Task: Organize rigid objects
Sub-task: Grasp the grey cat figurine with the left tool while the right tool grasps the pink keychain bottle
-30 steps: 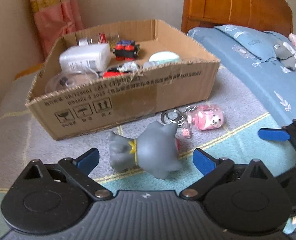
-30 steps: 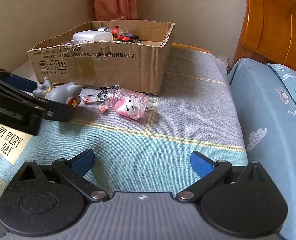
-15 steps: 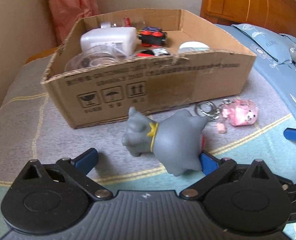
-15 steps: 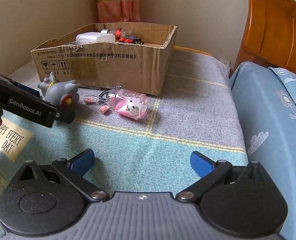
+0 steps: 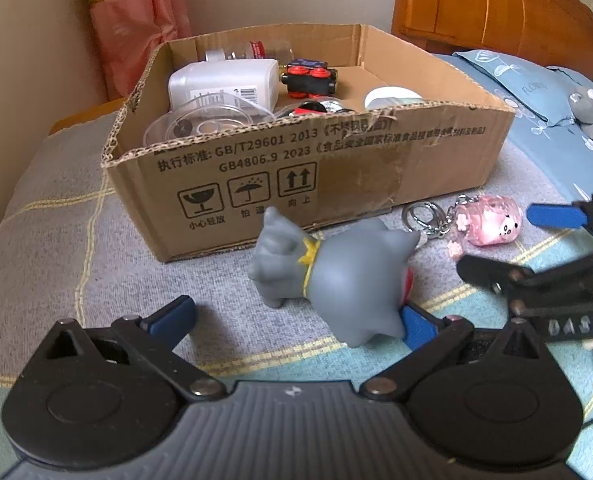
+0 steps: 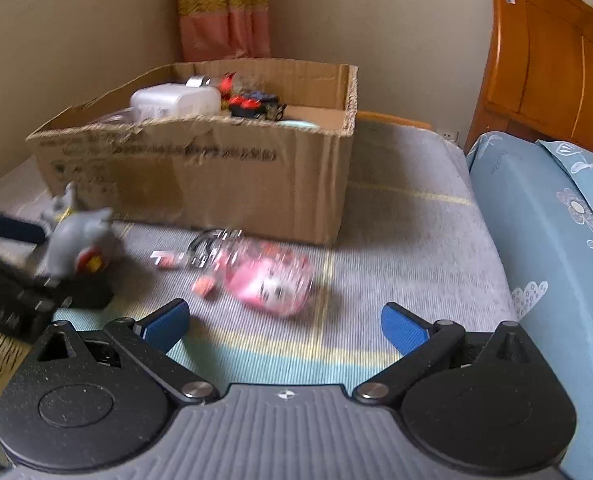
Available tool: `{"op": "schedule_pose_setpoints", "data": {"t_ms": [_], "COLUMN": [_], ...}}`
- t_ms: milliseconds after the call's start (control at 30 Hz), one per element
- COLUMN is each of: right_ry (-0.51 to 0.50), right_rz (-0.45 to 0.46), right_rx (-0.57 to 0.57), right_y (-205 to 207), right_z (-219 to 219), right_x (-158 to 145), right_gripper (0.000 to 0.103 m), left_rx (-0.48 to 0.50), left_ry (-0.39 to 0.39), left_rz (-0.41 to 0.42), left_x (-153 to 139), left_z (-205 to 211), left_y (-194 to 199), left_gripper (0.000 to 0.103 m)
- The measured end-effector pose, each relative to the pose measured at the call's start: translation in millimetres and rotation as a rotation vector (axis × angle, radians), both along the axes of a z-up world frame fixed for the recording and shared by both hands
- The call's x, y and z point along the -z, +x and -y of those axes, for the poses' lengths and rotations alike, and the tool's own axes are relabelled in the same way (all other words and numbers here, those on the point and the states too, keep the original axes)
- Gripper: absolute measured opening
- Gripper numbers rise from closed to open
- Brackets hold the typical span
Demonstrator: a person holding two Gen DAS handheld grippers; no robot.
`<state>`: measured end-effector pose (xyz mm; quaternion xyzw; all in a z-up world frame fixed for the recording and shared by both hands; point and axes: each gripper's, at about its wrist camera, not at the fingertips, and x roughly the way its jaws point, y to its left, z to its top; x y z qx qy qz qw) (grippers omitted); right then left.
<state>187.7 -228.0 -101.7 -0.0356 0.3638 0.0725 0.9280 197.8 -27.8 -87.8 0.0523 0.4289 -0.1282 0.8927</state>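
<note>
A grey toy figure (image 5: 336, 280) with a yellow collar lies on the bed cover in front of the cardboard box (image 5: 348, 168). It sits between the jaws of my left gripper (image 5: 296, 320), which stands wide open; its rump is close against the right pad (image 5: 416, 326). A pink keychain charm (image 6: 268, 280) with metal rings lies to the right of the toy, just ahead of my right gripper (image 6: 284, 326), which is open with nothing between its pads. In the left wrist view the right gripper (image 5: 504, 240) reaches in from the right beside the charm (image 5: 488, 224).
The box holds a white bottle (image 5: 224, 84), a red and black toy car (image 5: 308, 80), clear lids and other small items. A blue pillow (image 6: 556, 240) and a wooden headboard (image 6: 556, 60) lie to the right. A grey plush (image 5: 592, 116) rests on the pillow. A curtain hangs behind.
My left gripper shifted so the grey toy now sits against its right pad. My right gripper moved forward toward the pink charm, blurring its view, and now shows in the left wrist view.
</note>
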Motion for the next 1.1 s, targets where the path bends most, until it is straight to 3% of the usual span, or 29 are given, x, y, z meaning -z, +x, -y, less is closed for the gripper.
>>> {"op": "schedule_pose_setpoints", "data": {"t_ms": [367,633,867,1100], "right_ry": [0.076,0.036,0.014,-0.031], "right_rz": [-0.005,0.001,0.024,0.037], "right_rx": [0.089,0.125,0.011,-0.127], "right_y": [11.1,-3.4,2.5,16.6], "right_z": [14.4,34.0,29.7,19.6], "right_x": [-5.1,-3.6,-9.4,-12.1], "right_gripper": [0.103,0.103,0.1,0.088], "left_rx": [0.019,0.048,0.074,0.114], "left_ry": [-0.001,0.032,0.038,0.014], "left_rz": [0.013,0.042,0.077,0.1], "left_x": [0.9,-1.2,-6.2,-11.2], "left_z": [-1.7,3.7,8.2,10.7], "left_y": [-2.3,-1.5,-1.5,3.0], "left_gripper": [0.103,0.102,0.102,0.098]}}
